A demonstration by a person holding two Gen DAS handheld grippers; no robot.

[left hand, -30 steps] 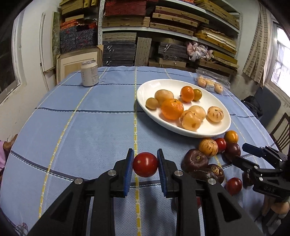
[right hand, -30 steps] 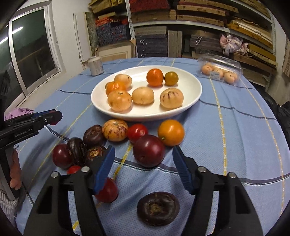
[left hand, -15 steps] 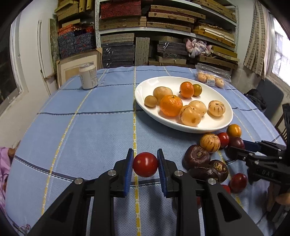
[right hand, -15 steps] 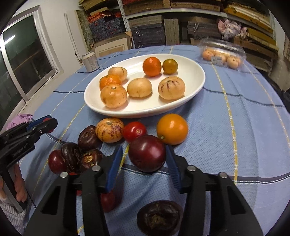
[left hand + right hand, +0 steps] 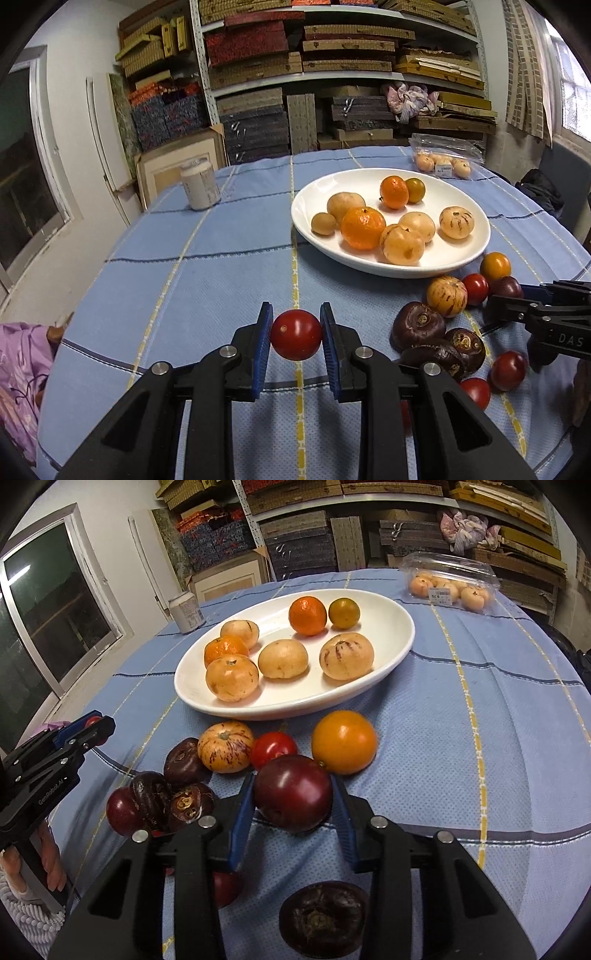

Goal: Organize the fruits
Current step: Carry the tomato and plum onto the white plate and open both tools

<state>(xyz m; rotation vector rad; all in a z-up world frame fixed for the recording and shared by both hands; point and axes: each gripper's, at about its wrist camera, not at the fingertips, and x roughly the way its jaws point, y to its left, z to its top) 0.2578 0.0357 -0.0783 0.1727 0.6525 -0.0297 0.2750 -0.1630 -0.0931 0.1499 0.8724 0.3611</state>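
The dark plum (image 5: 293,793) sat on the desk (image 5: 461,738) between the blue pads of the right hand-held gripper (image 5: 293,805), dead ahead of it, just in front of the white plate (image 5: 391,653) and touching the red tomato (image 5: 272,746). Being round, it had no long axis to line up. Compared with a second earlier, those jaws had been closing from wide to snug against the plum's sides. The left hand-held gripper (image 5: 296,338) was clamped on a small red tomato (image 5: 296,334), well left of the pile, unchanged.
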